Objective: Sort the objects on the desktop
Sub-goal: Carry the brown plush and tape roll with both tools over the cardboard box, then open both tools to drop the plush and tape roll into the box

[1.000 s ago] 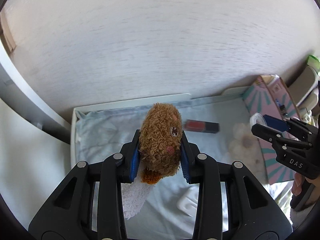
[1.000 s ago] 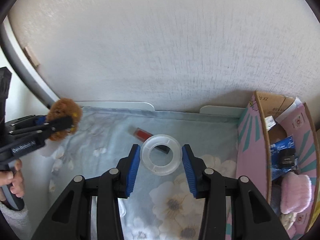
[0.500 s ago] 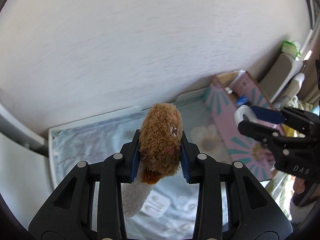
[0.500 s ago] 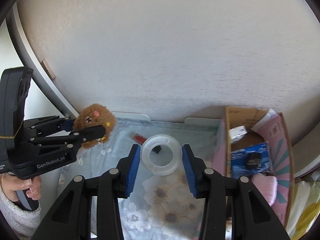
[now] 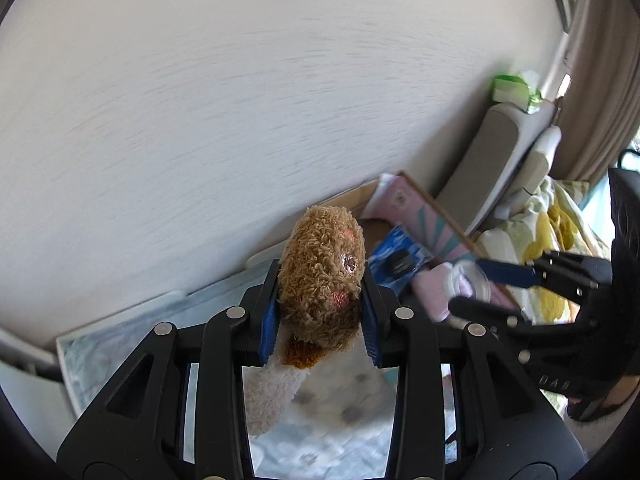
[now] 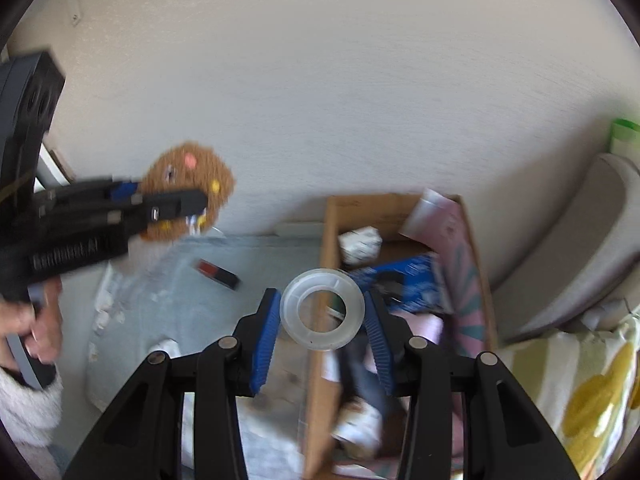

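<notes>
My left gripper (image 5: 320, 312) is shut on a brown plush toy (image 5: 322, 276), whose white fuzzy body hangs below the blue pads. In the right wrist view that plush toy (image 6: 188, 192) is held up at the left, in front of the wall. A clear tape roll (image 6: 322, 309) is clamped between the pads of my right gripper (image 6: 322, 316), above the near wall of a cardboard box (image 6: 320, 360). In the left wrist view the right gripper (image 5: 480, 288) holds the tape roll (image 5: 468, 280) beside the pink box (image 5: 420, 216).
A floral cloth (image 6: 160, 280) covers the desk, with a small red and black item (image 6: 218, 272) on it. The box holds a blue packet (image 6: 408, 280), a pink soft thing (image 5: 432, 292) and other bits. A white wall stands behind; bedding (image 6: 580, 392) lies right.
Both grippers have risen and swung right toward the box, each keeping its hold. The tape roll now hangs over the box's edge instead of over the cloth.
</notes>
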`<state>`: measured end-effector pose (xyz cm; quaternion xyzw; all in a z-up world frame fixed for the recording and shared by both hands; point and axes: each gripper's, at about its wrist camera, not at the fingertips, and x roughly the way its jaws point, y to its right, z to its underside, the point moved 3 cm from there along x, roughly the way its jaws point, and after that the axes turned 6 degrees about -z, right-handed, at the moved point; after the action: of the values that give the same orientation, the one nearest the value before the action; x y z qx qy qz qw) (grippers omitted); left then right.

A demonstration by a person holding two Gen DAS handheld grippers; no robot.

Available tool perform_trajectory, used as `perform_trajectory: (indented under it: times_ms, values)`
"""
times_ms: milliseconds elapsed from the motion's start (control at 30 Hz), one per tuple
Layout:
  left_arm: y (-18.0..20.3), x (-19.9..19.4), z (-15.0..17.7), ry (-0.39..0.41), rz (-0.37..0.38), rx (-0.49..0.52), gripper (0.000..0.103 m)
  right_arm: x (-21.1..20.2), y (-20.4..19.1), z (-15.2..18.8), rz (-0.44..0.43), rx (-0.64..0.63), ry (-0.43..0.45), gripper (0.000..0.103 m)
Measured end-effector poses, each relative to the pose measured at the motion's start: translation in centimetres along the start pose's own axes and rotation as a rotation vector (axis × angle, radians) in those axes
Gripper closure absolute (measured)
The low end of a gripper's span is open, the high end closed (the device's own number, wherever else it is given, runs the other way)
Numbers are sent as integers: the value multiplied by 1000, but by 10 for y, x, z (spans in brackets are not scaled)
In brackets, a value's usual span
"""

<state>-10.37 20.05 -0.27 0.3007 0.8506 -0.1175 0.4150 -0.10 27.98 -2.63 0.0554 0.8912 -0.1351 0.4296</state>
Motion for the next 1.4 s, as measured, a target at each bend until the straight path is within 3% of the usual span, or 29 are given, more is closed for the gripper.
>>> perform_trajectory:
  times_ms: [200, 567, 767, 1000, 1033, 1067, 1100, 1133, 1200, 1400]
  values:
    - [48, 32, -17, -22, 55, 57, 72, -5, 28, 26, 51, 14, -34, 64]
    - [115, 92, -11, -114, 93, 142, 72, 11, 56, 66, 19, 73, -101, 64]
    - [128, 109, -11, -143, 92, 168, 72, 22, 60, 75, 8, 83, -130, 64]
    - [128, 112, -15, -141, 88, 131, 69, 26, 63, 79, 9, 90, -130, 63]
    - [127, 112, -15, -144, 109, 122, 62, 27, 64, 78, 1, 102, -128, 60]
    - [126, 111, -16, -150, 136, 111, 45, 28, 65, 79, -6, 111, -132, 55]
    - [125, 112, -17, -155, 138, 102, 29, 30, 66, 79, -3, 121, -138, 43]
    - [124, 111, -17, -153, 120, 96, 0, 31, 67, 79, 8, 128, -142, 30]
    - [119, 105, -19, -112, 87, 88, 0, 31, 68, 79, 20, 137, -142, 29]
    - [99, 95, -17, -99, 66, 55, 0, 27, 65, 74, 33, 139, -123, 29]
